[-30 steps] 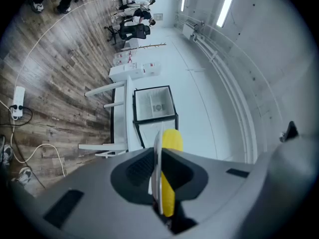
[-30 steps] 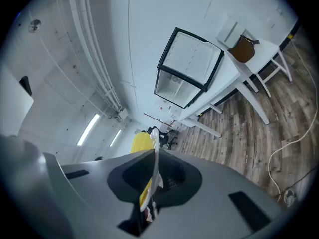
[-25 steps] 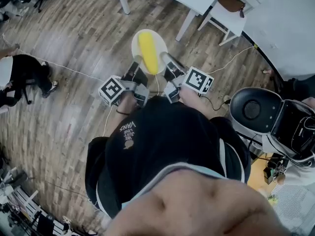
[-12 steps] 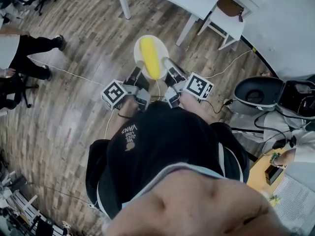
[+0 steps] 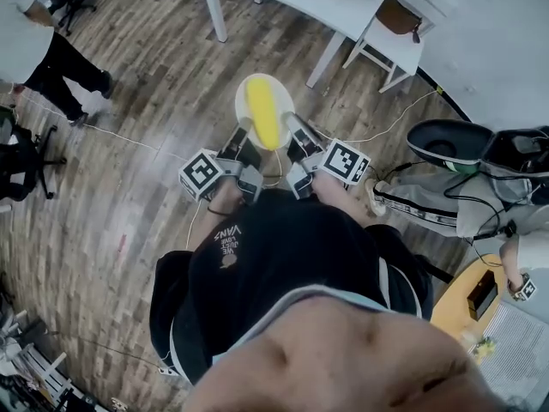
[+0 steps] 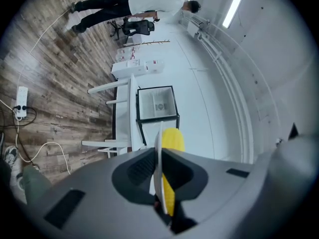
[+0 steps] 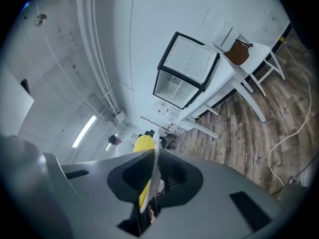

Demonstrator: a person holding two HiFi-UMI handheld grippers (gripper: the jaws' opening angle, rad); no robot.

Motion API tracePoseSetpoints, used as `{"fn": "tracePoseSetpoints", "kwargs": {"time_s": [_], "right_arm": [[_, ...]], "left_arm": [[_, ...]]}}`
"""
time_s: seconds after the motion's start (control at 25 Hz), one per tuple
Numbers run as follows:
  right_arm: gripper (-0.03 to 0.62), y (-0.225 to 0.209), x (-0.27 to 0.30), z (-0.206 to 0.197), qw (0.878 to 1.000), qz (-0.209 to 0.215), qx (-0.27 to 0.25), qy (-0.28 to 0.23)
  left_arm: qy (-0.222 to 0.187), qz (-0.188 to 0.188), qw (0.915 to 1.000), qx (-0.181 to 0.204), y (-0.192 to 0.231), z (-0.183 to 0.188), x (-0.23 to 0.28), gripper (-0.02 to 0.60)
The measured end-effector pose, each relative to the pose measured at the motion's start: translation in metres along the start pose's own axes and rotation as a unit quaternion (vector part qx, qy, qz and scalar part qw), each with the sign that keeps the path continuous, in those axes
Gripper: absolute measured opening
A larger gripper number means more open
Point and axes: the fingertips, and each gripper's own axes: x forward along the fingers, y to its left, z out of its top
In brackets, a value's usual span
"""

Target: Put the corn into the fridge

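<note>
Floor: wooden planks (image 5: 146, 101) are laid across the left of the frame.
Furniture: a white table (image 5: 343, 7) is set at top centre.
Wall: a white wall (image 5: 497, 41) is seen upper right.
Light: ceiling strips (image 6: 234, 6) are lit.

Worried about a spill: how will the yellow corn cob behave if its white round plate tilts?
The yellow corn cob lies loose and round, so it would probably roll. The white round plate, pinched only at its rim, seems stiff.

The corn (image 5: 262, 110) is bright yellow on a plain white plate (image 5: 241, 101). Black-and-white square markers cover the cubes of the left gripper (image 5: 242, 127) and right gripper (image 5: 290, 120). The floor (image 5: 154, 75) shows grey-brown wood-grain planks.
</note>
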Motion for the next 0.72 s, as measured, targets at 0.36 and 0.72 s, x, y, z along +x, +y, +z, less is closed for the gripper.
{"fn": "tracePoseSetpoints", "kwargs": {"time_s": [0.36, 0.72], "right_arm": [[0.032, 0.000, 0.021, -0.001, 1.000, 0.022, -0.011, 0.001], [0.032, -0.012, 0.053, 0.026, 1.000, 0.003, 0.008, 0.011]], "left_arm": [[0.002, 0.002, 1.0000, -0.001, 0.014, 0.012, 0.005, 0.041], [-0.002, 0.016, 0.9999, 0.001, 0.012, 0.037, 0.040, 0.040]]}}
